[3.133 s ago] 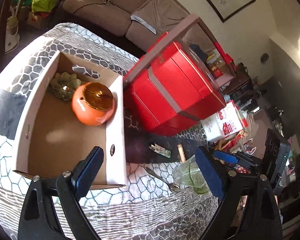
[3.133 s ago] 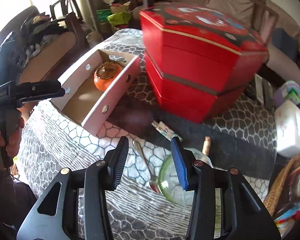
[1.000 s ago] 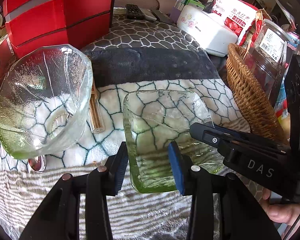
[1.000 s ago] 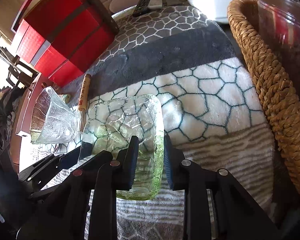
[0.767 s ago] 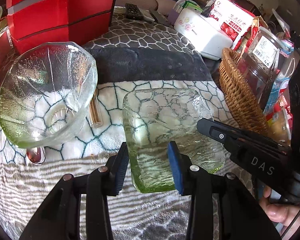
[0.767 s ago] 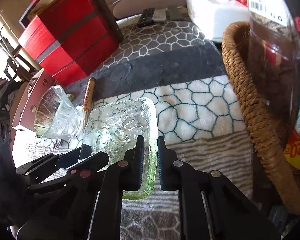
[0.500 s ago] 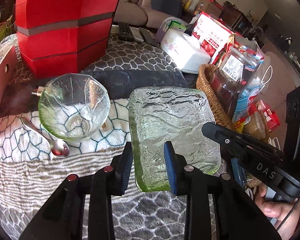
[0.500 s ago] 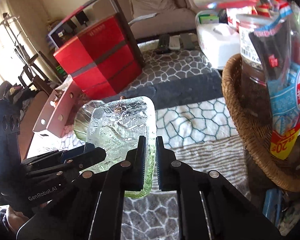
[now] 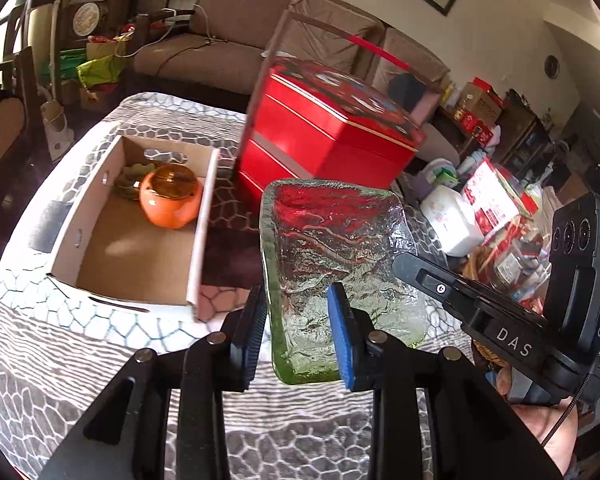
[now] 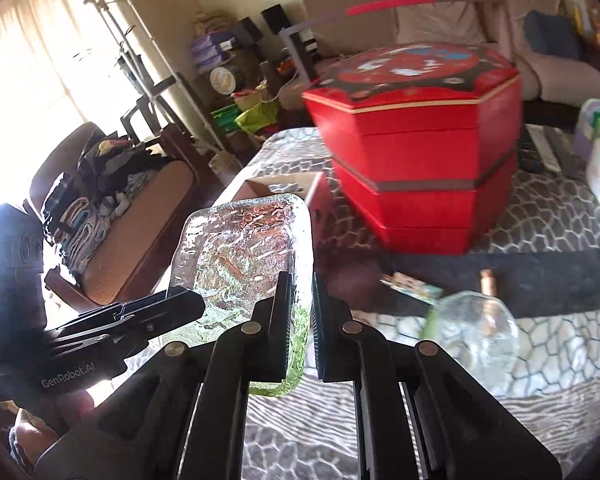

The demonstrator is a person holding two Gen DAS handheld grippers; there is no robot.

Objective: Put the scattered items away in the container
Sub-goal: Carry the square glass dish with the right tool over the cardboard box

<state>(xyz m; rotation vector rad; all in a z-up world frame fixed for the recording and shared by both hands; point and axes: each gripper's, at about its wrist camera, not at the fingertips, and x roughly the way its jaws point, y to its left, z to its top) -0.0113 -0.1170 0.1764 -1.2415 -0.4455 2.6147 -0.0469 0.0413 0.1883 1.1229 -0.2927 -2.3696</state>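
Both tongs [image 9: 300, 334] [image 10: 300, 326] clamp the glass dish [image 9: 332, 264] above the blanket [image 9: 80, 344]

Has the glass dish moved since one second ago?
Yes. The glass dish rose off the blanket and went left, toward the cardboard box, held by both grippers.

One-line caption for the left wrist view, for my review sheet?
Both grippers, left and right, hold a glass tray above the table, beside the cardboard box containing an orange jar.
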